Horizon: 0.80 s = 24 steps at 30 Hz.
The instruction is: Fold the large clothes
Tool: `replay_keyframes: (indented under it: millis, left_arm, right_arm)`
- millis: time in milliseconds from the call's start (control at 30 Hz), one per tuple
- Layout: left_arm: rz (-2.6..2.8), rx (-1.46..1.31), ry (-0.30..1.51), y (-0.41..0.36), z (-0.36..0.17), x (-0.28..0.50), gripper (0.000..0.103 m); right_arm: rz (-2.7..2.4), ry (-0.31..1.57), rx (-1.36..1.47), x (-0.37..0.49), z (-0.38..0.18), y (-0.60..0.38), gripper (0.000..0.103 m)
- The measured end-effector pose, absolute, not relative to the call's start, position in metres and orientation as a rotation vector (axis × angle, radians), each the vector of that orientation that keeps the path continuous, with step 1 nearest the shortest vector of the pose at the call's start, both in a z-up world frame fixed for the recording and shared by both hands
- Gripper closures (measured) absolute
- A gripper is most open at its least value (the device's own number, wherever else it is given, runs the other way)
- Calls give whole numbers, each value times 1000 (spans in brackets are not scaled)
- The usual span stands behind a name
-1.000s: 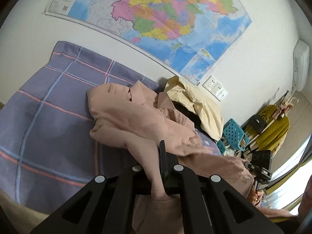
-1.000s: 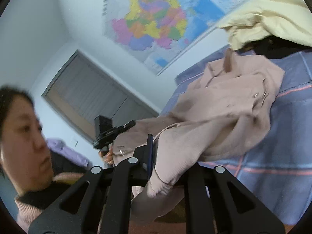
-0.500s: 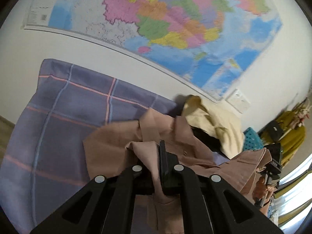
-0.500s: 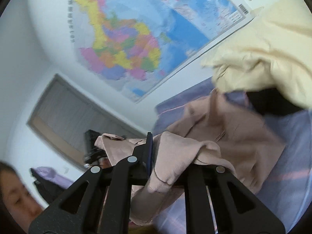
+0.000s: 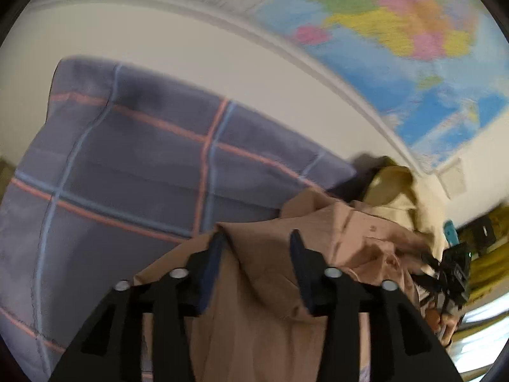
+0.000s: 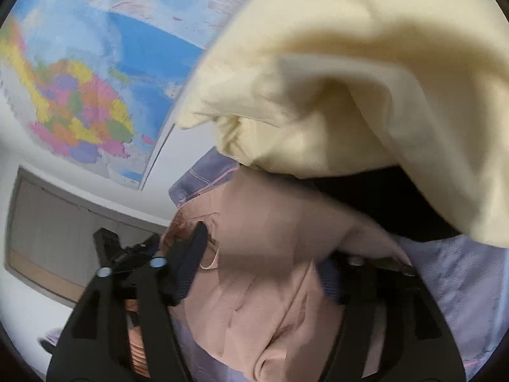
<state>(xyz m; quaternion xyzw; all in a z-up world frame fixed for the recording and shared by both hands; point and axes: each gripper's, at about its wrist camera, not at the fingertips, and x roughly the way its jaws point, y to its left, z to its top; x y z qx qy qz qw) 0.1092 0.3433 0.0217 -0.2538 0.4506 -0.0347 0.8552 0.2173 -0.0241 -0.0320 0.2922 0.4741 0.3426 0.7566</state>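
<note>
A pale pink garment (image 5: pixel 270 264) lies on the blue plaid bedspread (image 5: pixel 127 172). My left gripper (image 5: pixel 256 238) is open, its two fingers spread apart over the garment's near edge. In the right wrist view the same pink garment (image 6: pixel 264 248) lies under my right gripper (image 6: pixel 264 242), which is open; its right finger is partly hidden by the cloth. The other gripper shows at the right edge of the left wrist view (image 5: pixel 451 270) and at the left of the right wrist view (image 6: pixel 111 245). Both views are blurred.
A cream-yellow garment (image 6: pixel 366 95) is heaped over something black (image 6: pixel 397 203) at the head of the bed, close to my right gripper. A colourful wall map (image 5: pixel 397 25) hangs above the bed. A dark window or screen (image 6: pixel 47 232) is at the far left.
Both grippers have opened and let go of the pink garment. Both have moved forward and down toward the bed; the garment now lies lower on the bedspread.
</note>
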Motion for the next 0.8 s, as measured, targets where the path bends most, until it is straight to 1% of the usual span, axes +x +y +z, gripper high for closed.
replay_keyframes:
  millis: [33,67,133,167,200,233,300,333,400,433,467,533,567,633,667,700,733,800]
  left_arm:
    - [-83,-473,911,338,30,101,47]
    - [-85,-404,883,331,37,92,40]
    - [-104,-278,845,315,47,76,37]
    - [-125,-210,836,305,48,69,33]
    - [-132,-164,833,298,48,65,32]
    - [-133,-79,836,285,44,60,31]
    - [-140,3,854,270,36,60,31]
    - [-134,44,879,262,28,64,30]
    - [-88,63,944,259,14,79,30]
    - [-70,53,967,260,10,86,34]
    - [-57,33,985,262,6,94,42]
    - [-44,-12,1006,269,2,108,50]
    - [-27,-43,1007,274,2,116,52]
    - [-11,-123,1019,287,1,126,52]
    - [-1,-164,1022,295,2,130,52]
    - [10,-197,1021,301,3,133,51]
    - [17,-239,1029,308,2,136,49]
    - [2,-307,1014,321,4,135,48]
  right_arm:
    - [750,983,585,208,-19,-27,29]
    - [756,948,550,200,-9,-29,28]
    - [780,866,452,180,11,-28,28]
    - [790,833,388,169,19,-24,28]
    - [804,812,323,158,24,-16,28]
    - [821,796,227,147,27,-2,28]
    - [812,790,0,132,22,36,27]
    - [798,790,-65,130,17,50,27]
    - [799,817,-183,131,-2,84,26]
    - [793,829,-217,134,-11,97,26]
    - [783,835,-255,136,-18,108,26]
    - [759,847,-351,140,-33,133,26]
    - [708,848,-398,146,-41,144,27]
    - [679,867,-446,155,-52,157,39]
    - [674,875,-452,161,-56,160,65]
    - [668,879,-459,166,-57,161,88]
    - [677,882,-449,170,-55,160,94]
    - [699,854,-381,176,-43,149,97]
